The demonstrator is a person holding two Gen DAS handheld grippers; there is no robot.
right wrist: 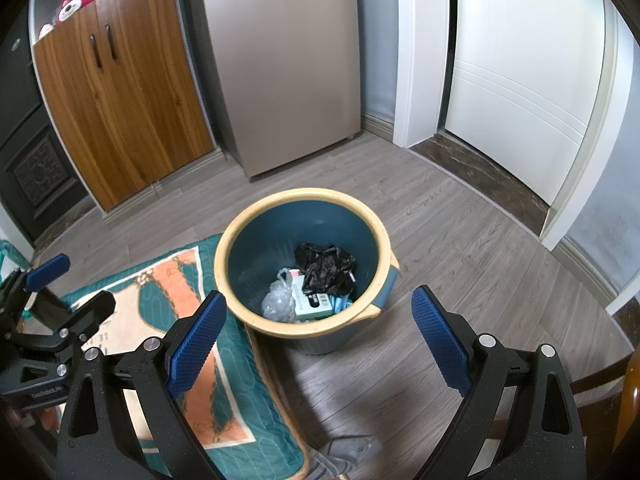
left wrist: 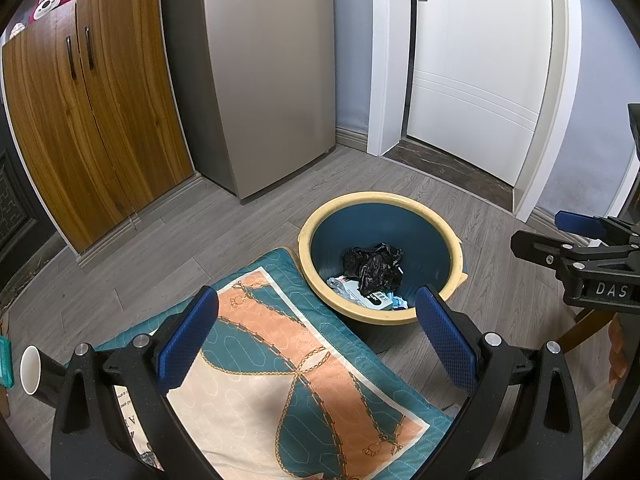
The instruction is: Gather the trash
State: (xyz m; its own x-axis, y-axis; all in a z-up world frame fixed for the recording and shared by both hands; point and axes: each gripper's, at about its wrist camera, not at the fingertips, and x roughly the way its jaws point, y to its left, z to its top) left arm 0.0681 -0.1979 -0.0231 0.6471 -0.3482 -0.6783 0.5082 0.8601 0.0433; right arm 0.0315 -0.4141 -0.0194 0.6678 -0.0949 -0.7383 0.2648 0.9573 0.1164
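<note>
A blue bin with a yellow rim [left wrist: 310, 236] [right wrist: 228, 248] stands on the grey wood floor. Inside lie a crumpled black plastic bag [left wrist: 374, 266] [right wrist: 326, 266], a pale green box [left wrist: 370, 298] [right wrist: 312, 302] and a clear plastic bag [right wrist: 278, 298]. My left gripper [left wrist: 316, 332] is open and empty, above a patterned cushion [left wrist: 288, 384], short of the bin. My right gripper [right wrist: 318, 332] is open and empty, just short of the bin's near rim. Each gripper shows at the edge of the other's view: the right one [left wrist: 576, 240], the left one [right wrist: 60, 292].
A wooden cabinet [left wrist: 88, 112] and a grey fridge [left wrist: 268, 76] stand against the far wall, a white door [left wrist: 480, 64] to the right. A paper cup [left wrist: 30, 370] sits at the left edge. A wooden chair [right wrist: 616, 380] and a grey sock [right wrist: 344, 452] are close by.
</note>
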